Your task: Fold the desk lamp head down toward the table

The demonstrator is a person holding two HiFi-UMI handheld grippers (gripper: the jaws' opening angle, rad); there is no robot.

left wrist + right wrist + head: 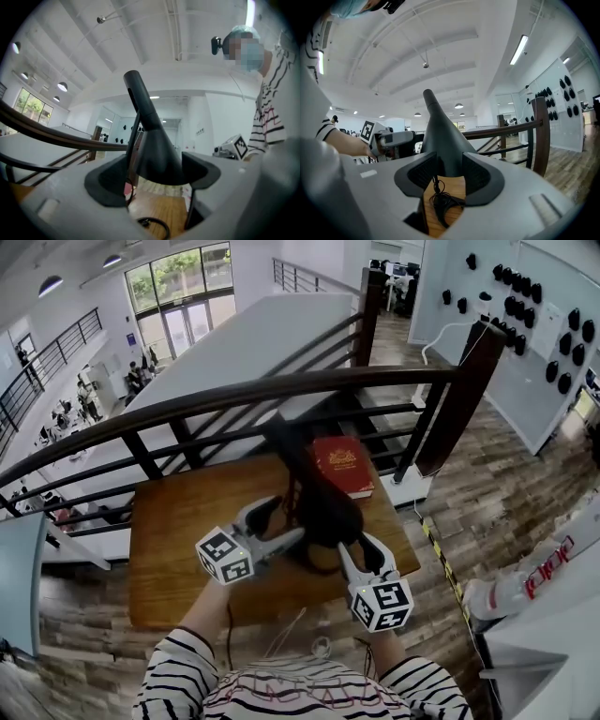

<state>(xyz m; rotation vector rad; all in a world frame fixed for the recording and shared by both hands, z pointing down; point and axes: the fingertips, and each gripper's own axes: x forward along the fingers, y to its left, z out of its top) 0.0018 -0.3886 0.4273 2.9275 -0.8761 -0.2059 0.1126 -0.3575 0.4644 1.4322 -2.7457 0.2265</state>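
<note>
Wooden table (187,549): left claw (289,519), right claw (359,545) clamp lamp head (323,507); red book (342,465) behind.

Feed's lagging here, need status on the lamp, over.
Left claw, right claw both shut on lamp head. Head above table, not down yet. Cord coiled beneath it, red book behind.

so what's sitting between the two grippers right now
The black lamp head, as the head view shows; the left gripper and right gripper have their jaws on it from either side.
</note>
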